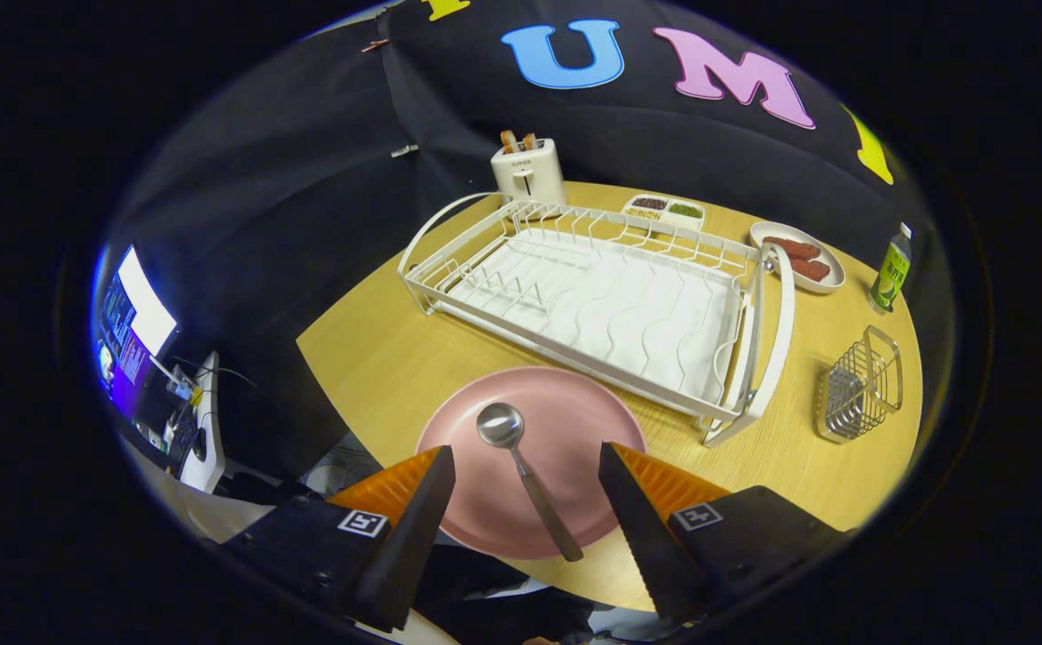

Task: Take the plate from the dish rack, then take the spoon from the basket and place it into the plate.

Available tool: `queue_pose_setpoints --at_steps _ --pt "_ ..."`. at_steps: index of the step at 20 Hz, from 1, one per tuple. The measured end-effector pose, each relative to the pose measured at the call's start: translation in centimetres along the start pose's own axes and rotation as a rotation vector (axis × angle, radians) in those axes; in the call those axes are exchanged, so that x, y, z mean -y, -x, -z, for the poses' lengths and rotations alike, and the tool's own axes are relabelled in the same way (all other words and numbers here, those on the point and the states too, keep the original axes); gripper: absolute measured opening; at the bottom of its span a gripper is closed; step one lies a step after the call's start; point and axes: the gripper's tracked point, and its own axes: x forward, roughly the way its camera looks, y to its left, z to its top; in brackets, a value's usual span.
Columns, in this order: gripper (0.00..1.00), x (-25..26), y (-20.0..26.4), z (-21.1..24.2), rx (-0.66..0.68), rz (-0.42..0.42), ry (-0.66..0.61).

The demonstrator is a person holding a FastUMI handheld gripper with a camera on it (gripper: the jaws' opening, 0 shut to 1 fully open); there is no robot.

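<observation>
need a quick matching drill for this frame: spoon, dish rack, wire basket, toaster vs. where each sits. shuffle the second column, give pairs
Things:
1. spoon
2. dish rack
3. wire basket
4. toaster

Places:
A. behind the rack's far corner, by the booth wall
B. on the table beside the rack's handle end
C. on the pink plate, between the open tongs
D. just beyond the plate, mid-table

Pairs: 1-C, 2-D, 3-B, 4-A
</observation>
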Motion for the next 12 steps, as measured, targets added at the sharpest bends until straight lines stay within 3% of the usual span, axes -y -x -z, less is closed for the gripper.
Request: queue_pose_setpoints --at_steps 5,12 --pt "0.99 2.0 2.9 -6.3 0.136 0.078 -0.008" --pt "0.99 7.4 10.2 -15.8 0.362 0.268 0.042"
